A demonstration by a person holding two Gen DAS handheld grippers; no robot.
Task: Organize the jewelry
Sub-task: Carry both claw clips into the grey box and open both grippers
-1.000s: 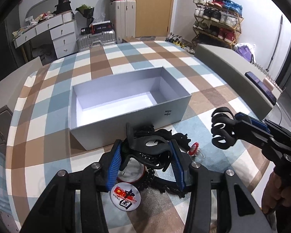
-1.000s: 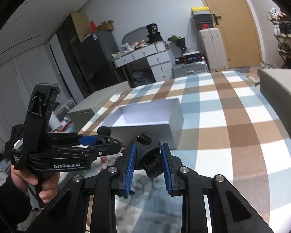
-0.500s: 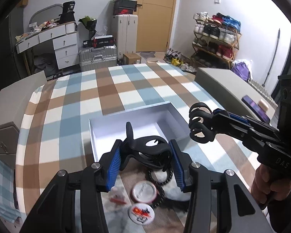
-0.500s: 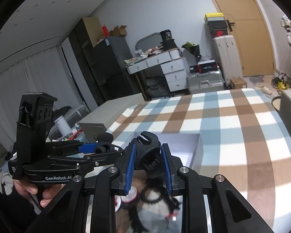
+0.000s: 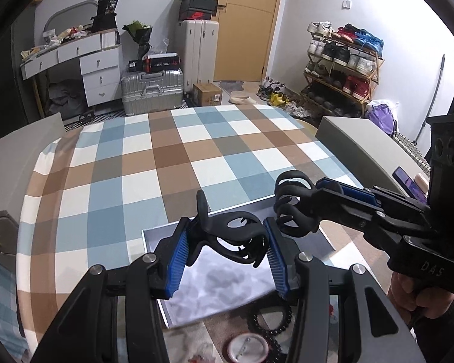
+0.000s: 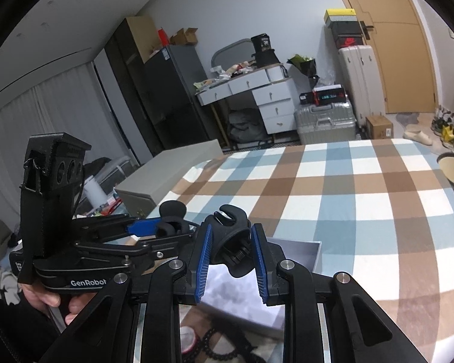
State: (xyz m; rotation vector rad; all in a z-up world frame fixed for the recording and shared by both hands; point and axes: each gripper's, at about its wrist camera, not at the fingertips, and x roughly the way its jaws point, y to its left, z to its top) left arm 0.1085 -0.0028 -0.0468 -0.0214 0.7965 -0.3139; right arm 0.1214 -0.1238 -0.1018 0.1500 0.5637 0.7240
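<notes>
"GenRobot" stands in pale letters on the black body of the left gripper, low on its side, in the right wrist view. "DAS" is embossed on the handle housing of the right gripper in the left wrist view. A red swoosh logo marks the black shoebox atop the white suitcase. Other labels are too blurred to read.

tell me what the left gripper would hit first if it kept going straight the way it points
Probably the inside of the open grey box. The left gripper, shut on a black hair claw clip, tilts down over the box, so the clip would likely meet the box floor first. Depth is hard to judge.
</notes>
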